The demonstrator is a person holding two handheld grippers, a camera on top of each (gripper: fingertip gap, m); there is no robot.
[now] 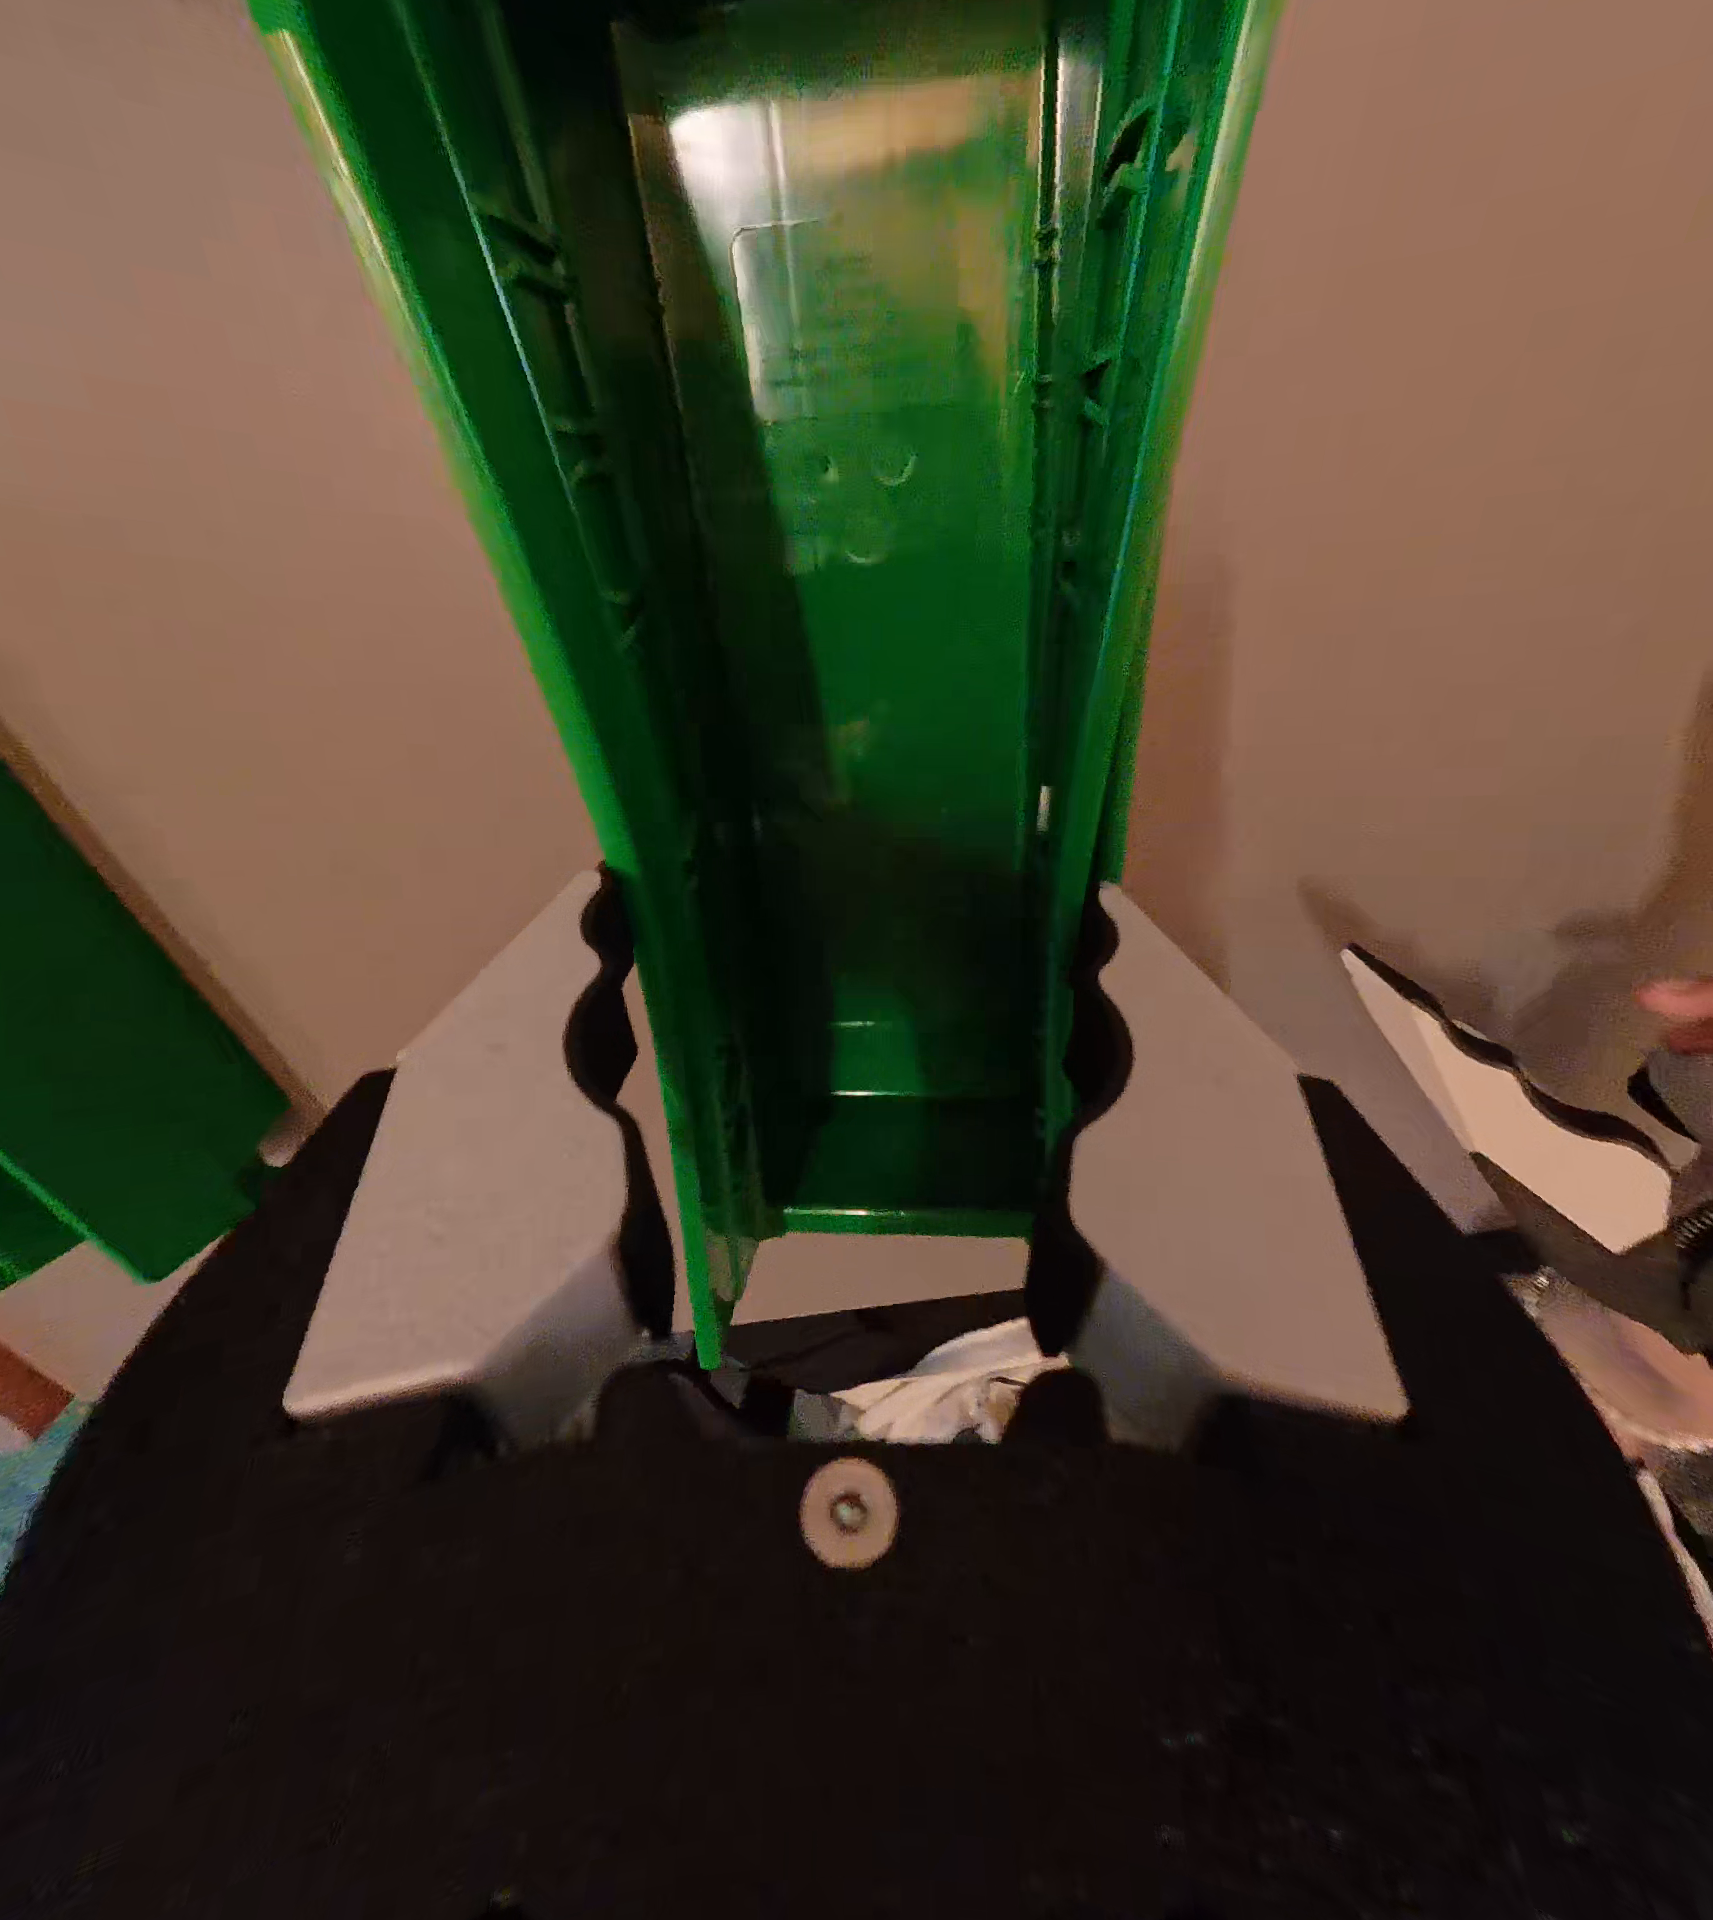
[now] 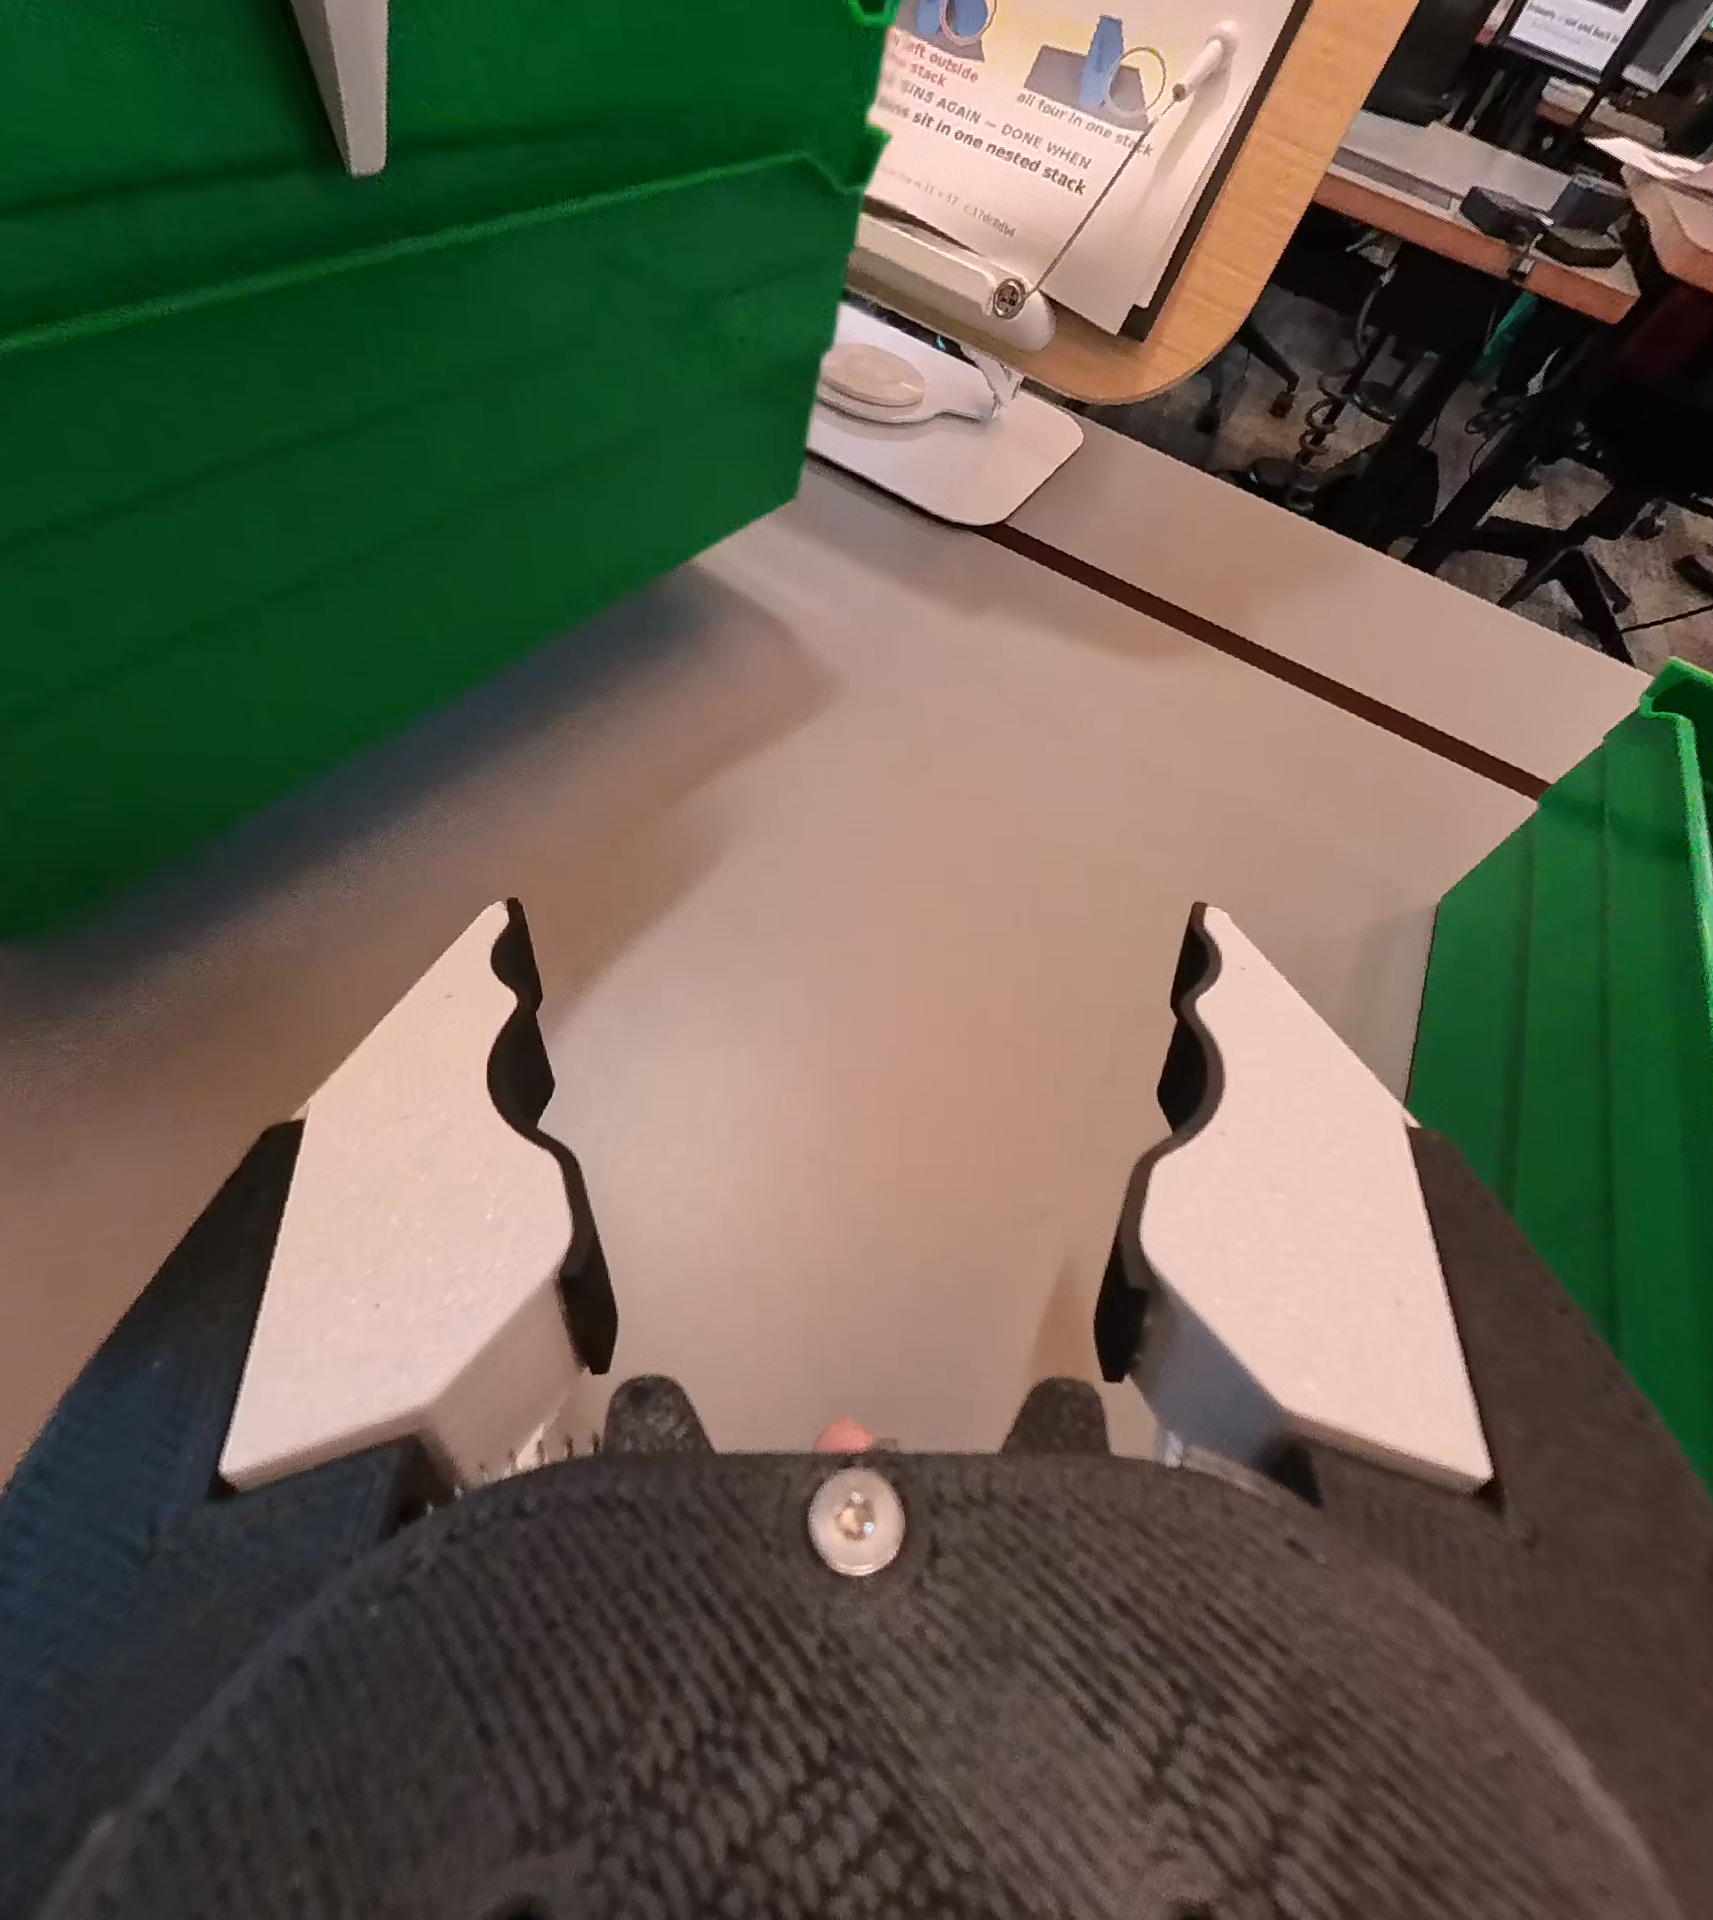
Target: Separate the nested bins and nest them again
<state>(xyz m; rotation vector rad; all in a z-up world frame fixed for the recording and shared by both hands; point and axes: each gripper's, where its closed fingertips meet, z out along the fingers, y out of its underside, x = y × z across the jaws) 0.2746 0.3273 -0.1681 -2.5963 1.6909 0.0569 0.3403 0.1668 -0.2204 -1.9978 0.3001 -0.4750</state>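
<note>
My left gripper (image 1: 852, 904) is shut on the edge of a green bin (image 1: 883, 520), which runs up and away between the fingers and fills the middle of the left wrist view. In the right wrist view this bin (image 2: 312, 468) hangs tilted above the table at the upper left, showing two stepped rims, with one left finger (image 2: 348, 94) on its wall. A second green bin (image 2: 1610, 1091) stands on the table at the right. My right gripper (image 2: 852, 920) is open and empty over bare table between the two. It also shows in the left wrist view (image 1: 1517, 1101), held by a hand.
Another green bin (image 1: 52, 987) shows at the left of the left wrist view. A grey table (image 2: 831, 779) lies below. An instruction sheet on a white stand (image 2: 1018, 208) is at the table's back. Desks, chairs and cables (image 2: 1558, 312) stand beyond the far edge.
</note>
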